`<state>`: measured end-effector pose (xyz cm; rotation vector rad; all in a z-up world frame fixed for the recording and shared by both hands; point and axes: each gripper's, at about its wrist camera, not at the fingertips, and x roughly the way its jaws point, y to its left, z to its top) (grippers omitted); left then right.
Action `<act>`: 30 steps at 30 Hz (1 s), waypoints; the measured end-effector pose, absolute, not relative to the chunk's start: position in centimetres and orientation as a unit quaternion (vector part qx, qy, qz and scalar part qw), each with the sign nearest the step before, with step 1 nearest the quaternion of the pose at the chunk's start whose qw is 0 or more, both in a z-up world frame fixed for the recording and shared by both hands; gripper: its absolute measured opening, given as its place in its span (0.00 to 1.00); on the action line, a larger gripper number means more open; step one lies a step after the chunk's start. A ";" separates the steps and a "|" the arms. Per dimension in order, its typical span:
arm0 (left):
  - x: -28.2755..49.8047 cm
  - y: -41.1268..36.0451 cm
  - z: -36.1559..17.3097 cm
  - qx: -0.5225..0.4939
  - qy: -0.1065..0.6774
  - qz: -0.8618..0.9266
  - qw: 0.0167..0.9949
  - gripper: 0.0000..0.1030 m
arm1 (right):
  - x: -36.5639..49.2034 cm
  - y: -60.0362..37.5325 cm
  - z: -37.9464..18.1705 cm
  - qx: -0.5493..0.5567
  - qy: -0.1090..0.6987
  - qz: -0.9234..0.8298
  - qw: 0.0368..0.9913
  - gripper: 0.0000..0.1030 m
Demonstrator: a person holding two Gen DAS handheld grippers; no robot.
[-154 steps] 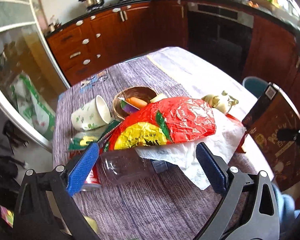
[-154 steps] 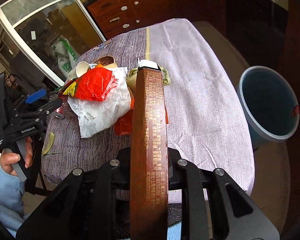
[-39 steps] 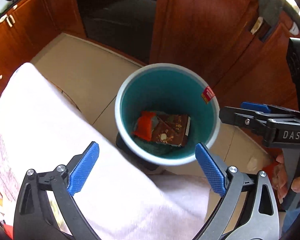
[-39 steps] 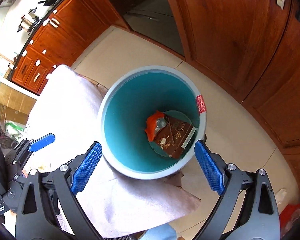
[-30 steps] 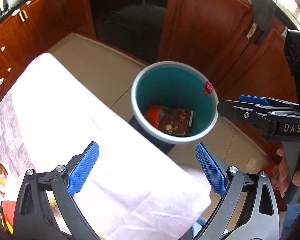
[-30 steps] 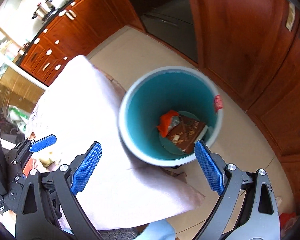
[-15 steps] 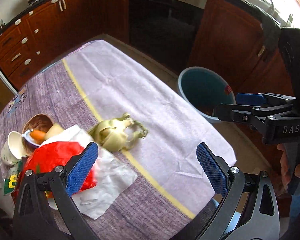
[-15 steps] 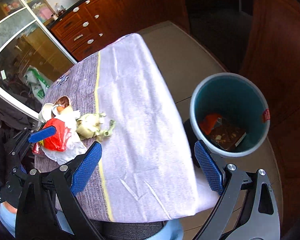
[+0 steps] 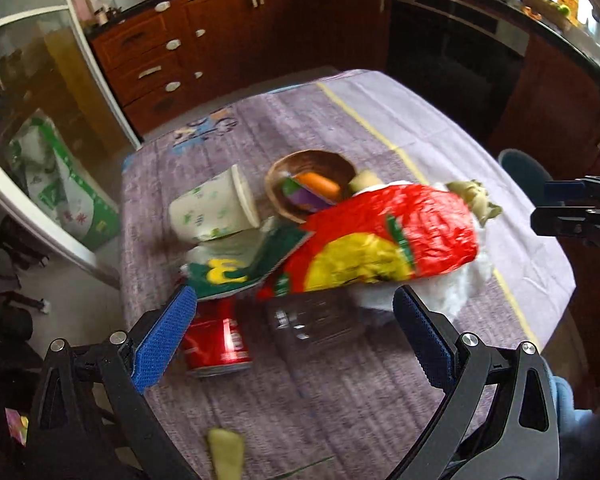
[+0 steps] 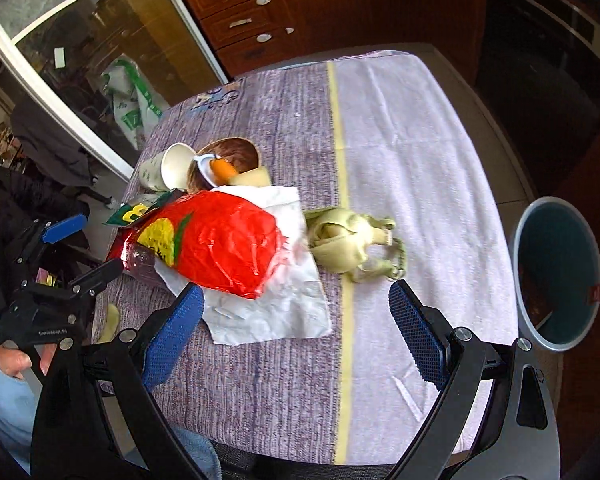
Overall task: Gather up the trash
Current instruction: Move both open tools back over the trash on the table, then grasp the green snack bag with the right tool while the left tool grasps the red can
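Observation:
A pile of trash lies on the clothed table [image 9: 340, 392] [image 10: 400, 152]. A red and yellow foil bag [image 9: 388, 240] [image 10: 228, 244] rests on white crumpled paper [image 10: 276, 312]. In front of it lie a clear plastic bottle [image 9: 312, 322], a red can [image 9: 216, 344] and a green wrapper [image 9: 236, 270]. Pale green peels [image 10: 352, 244] [image 9: 476, 200] lie to the right. My left gripper [image 9: 296, 336] hangs open just before the can and bottle, empty. My right gripper [image 10: 296, 328] stands open above the paper's near edge, empty. The teal bin [image 10: 556, 272] holds earlier trash.
A tipped paper cup [image 9: 216, 208] [image 10: 164, 170] and a brown bowl [image 9: 312, 168] with a carrot piece sit behind the pile. A yellow scrap [image 9: 226, 452] lies near the table's front edge. Wooden cabinets [image 9: 204, 52] and an oven [image 9: 456, 60] line the far wall.
Both grippers swung away from the bin back to the table. The left one came down close to the can and bottle. The brown box once held by the right gripper lies in the bin.

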<state>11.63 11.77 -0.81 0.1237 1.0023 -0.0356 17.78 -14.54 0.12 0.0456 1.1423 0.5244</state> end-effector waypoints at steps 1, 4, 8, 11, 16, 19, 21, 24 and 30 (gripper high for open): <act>11.4 13.2 -1.1 0.055 0.481 -0.009 0.875 0.96 | 17.8 -13.6 0.1 0.016 0.536 0.250 0.806 0.87; 11.0 16.3 -2.2 0.049 0.484 0.009 0.873 0.96 | 18.1 -10.9 0.1 0.003 0.537 0.260 0.802 0.87; 10.5 19.9 -4.1 0.010 0.502 0.013 0.865 0.96 | 18.3 -6.7 0.7 -0.027 0.529 0.284 0.799 0.87; 10.3 21.7 -5.6 -0.029 0.517 0.007 0.855 0.96 | 18.0 -2.6 0.9 -0.068 0.523 0.313 0.790 0.87; 9.0 23.4 -6.8 -0.050 0.524 -0.005 0.850 0.96 | 16.8 4.6 0.3 -0.163 0.502 0.358 0.770 0.87; 8.2 24.3 -7.1 -0.066 0.525 -0.018 0.848 0.96 | 15.8 8.0 0.0 -0.224 0.473 0.376 0.765 0.87; 7.9 24.5 -7.4 -0.076 0.529 -0.025 0.845 0.96 | 15.2 9.9 -0.4 -0.257 0.459 0.381 0.761 0.84; 7.9 24.9 -7.8 -0.082 0.530 -0.032 0.844 0.96 | 14.9 12.0 -1.5 -0.295 0.457 0.378 0.749 0.69; 8.1 25.2 -8.0 -0.117 0.528 -0.059 0.839 0.96 | 15.8 12.9 -2.9 -0.300 0.474 0.378 0.737 0.26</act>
